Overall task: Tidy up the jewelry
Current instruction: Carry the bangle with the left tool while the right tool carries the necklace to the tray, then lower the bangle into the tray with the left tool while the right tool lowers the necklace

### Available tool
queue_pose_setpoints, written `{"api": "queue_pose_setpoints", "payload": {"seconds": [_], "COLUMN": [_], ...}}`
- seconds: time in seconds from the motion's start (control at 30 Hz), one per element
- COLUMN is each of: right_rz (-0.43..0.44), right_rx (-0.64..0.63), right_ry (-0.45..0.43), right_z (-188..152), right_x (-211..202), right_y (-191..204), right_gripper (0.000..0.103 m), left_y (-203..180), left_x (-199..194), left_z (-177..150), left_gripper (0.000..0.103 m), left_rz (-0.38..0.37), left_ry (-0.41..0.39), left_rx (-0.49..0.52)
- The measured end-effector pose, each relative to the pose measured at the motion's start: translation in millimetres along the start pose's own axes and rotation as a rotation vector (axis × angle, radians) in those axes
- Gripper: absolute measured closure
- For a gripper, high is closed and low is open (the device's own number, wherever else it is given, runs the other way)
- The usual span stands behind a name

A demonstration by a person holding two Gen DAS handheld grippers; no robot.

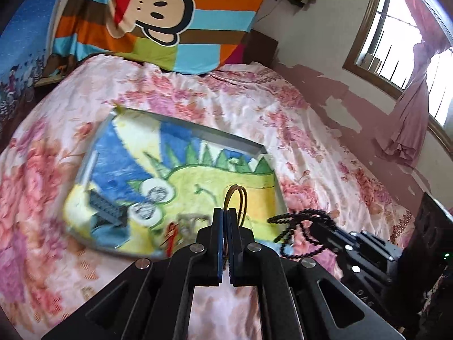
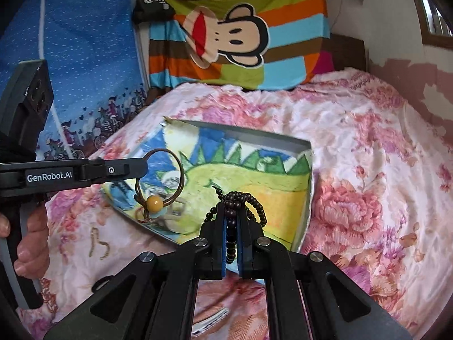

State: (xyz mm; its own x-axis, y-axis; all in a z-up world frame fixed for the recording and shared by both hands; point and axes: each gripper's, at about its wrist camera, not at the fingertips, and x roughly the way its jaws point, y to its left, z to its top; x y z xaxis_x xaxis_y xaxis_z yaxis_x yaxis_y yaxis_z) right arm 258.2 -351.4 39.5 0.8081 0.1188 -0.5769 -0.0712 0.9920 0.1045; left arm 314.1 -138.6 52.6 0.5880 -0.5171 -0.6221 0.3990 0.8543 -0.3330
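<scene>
Left wrist view: left gripper (image 1: 224, 215) tilts down over the dinosaur drawing (image 1: 175, 175), jaws pinched on a brown cord bracelet (image 1: 236, 198) looping above the fingertips. Right of it, the right gripper (image 1: 314, 228) carries a dark bead string (image 1: 294, 226).

Right wrist view: right gripper (image 2: 231, 212) angles down above the drawing's near edge, clamped on the beads (image 2: 240, 201). A hand (image 2: 31, 235) grips the left tool, level; its bracelet (image 2: 167, 170) dangles a yellow bead (image 2: 154, 202) over the drawing.

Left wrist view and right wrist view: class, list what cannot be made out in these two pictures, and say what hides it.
- Left wrist view: small items on the drawing-lined tray, beside the left hand-held gripper, are blurred.
- Left wrist view: most of the brown cord bracelet sits behind the fingers.
- Right wrist view: the dark bead strand disappears between the right hand-held gripper's fingers.
- Right wrist view: a pale object at the bottom edge is covered by the gripper frame.
</scene>
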Motion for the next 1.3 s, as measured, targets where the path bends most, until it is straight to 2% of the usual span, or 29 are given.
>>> {"api": "queue_pose_setpoints", "payload": {"seconds": [0.2, 0.4, 0.77, 0.93, 1.1, 1.2, 1.3], "right_rz": [-0.01, -0.02, -0.063, -0.074, -0.092, -0.1, -0.112], "right_rx": [0.053, 0.075, 0.064, 0.071, 0.074, 0.079, 0.08], "right_ry": [0.052, 0.084, 0.119, 0.117, 0.107, 0.083, 0.052], "right_z": [-17, -32, -37, -38, -39, -37, -35], "right_x": [26, 39, 45, 41, 30, 18, 1], "right_y": [-24, -34, -40, -43, -46, -46, -43], "right_gripper": [0.097, 0.097, 0.095, 0.073, 0.069, 0.056, 0.048], "left_y": [-16, -18, -12, -12, -13, -15, -19], "left_x": [40, 73, 96, 95, 93, 89, 82], "left_z": [0, -8, -23, -24, -25, -27, -28], "left_gripper": [0.1, 0.1, 0.1, 0.1, 0.094, 0.087, 0.085], "left_rz": [-0.029, -0.025, 0.031, 0.046, 0.033, 0.028, 0.025], "left_ry": [0.03, 0.082, 0.116, 0.113, 0.126, 0.119, 0.108], "left_rx": [-0.001, -0.017, -0.025, -0.015, -0.021, -0.018, -0.008]}}
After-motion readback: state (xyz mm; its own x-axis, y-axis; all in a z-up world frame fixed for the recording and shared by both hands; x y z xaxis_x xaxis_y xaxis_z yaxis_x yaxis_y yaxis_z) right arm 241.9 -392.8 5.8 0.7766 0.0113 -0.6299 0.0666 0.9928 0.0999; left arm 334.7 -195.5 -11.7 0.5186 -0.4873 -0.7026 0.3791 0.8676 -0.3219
